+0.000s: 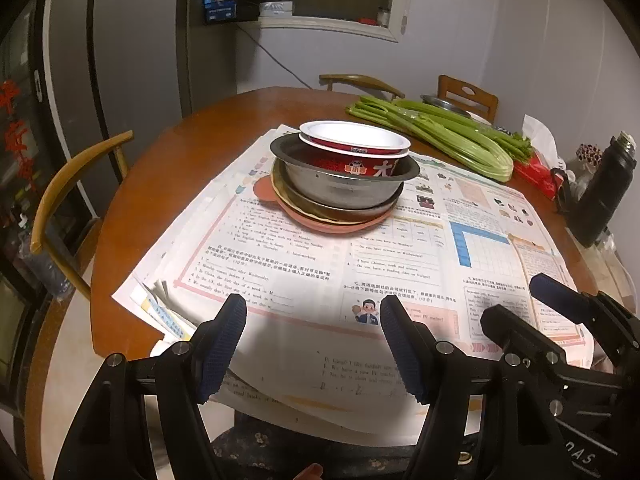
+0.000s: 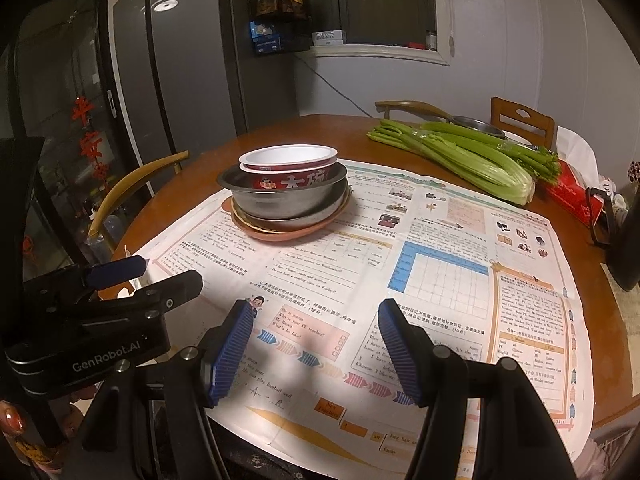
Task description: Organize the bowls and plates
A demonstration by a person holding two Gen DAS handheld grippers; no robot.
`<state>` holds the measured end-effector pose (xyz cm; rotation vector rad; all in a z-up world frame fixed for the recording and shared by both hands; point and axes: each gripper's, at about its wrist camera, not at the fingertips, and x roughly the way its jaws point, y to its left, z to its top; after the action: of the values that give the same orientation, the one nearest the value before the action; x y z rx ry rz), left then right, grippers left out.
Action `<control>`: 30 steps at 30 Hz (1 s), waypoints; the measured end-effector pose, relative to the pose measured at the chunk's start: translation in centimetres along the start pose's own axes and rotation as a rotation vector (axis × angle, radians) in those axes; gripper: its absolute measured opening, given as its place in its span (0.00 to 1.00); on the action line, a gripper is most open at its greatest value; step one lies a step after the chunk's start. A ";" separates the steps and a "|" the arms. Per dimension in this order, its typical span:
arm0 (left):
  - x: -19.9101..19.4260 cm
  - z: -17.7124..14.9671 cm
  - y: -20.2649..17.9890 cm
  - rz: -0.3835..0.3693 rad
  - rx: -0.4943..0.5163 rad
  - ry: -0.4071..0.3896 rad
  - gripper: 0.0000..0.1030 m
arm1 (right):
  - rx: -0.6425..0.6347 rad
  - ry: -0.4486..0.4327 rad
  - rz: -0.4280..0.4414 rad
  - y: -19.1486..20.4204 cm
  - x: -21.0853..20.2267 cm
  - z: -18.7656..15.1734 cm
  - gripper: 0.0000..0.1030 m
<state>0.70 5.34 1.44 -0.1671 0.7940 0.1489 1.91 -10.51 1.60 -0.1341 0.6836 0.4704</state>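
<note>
Worksheets [image 2: 400,264] cover a round wooden table [image 2: 280,132] beside grey cabinets [image 2: 188,60].

Ahead of my claws a red-and-white paper bowl [image 1: 356,148] nests in a grey steel bowl [image 1: 340,188] on a terracotta plate [image 1: 320,226]. Green celery [image 1: 448,136] lies beyond, right.

A home dining corner beside a kitchen is shown. A round wooden tabletop [image 2: 280,132] is ringed by wooden chairs [image 2: 522,120] and spread with printed worksheets [image 2: 440,272]. Celery [image 2: 472,156] is laid on it, and a tall grey refrigerator [image 2: 188,64] is seen against the wall, near a window ledge [image 2: 380,54].
</note>
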 end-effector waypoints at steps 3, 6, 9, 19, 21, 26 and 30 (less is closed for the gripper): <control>-0.2 0.0 0.0 0.001 0.002 -0.005 0.69 | 0.011 0.000 0.003 -0.1 -0.1 0.0 0.63; -0.2 0.0 0.1 0.002 0.003 -0.007 0.69 | 0.010 -0.004 0.002 -0.2 -0.1 0.0 0.63; -0.2 0.0 0.1 0.003 0.004 -0.005 0.69 | 0.012 -0.008 0.007 -0.2 -0.2 0.0 0.63; -0.1 0.0 0.1 0.005 0.004 -0.004 0.69 | 0.008 -0.008 0.003 -0.2 -0.2 0.0 0.63; -0.1 0.0 0.1 0.005 0.005 -0.002 0.69 | 0.012 -0.006 0.001 -0.3 -0.1 0.0 0.63; -0.1 0.0 0.0 0.004 0.014 -0.006 0.69 | 0.013 -0.006 0.000 -0.3 -0.1 0.0 0.63; -0.1 0.0 0.0 0.006 0.016 -0.004 0.69 | 0.009 -0.004 0.000 -0.2 -0.1 0.0 0.63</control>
<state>0.64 5.32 1.46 -0.1494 0.7916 0.1482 1.94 -10.75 1.61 -0.1243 0.6817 0.4678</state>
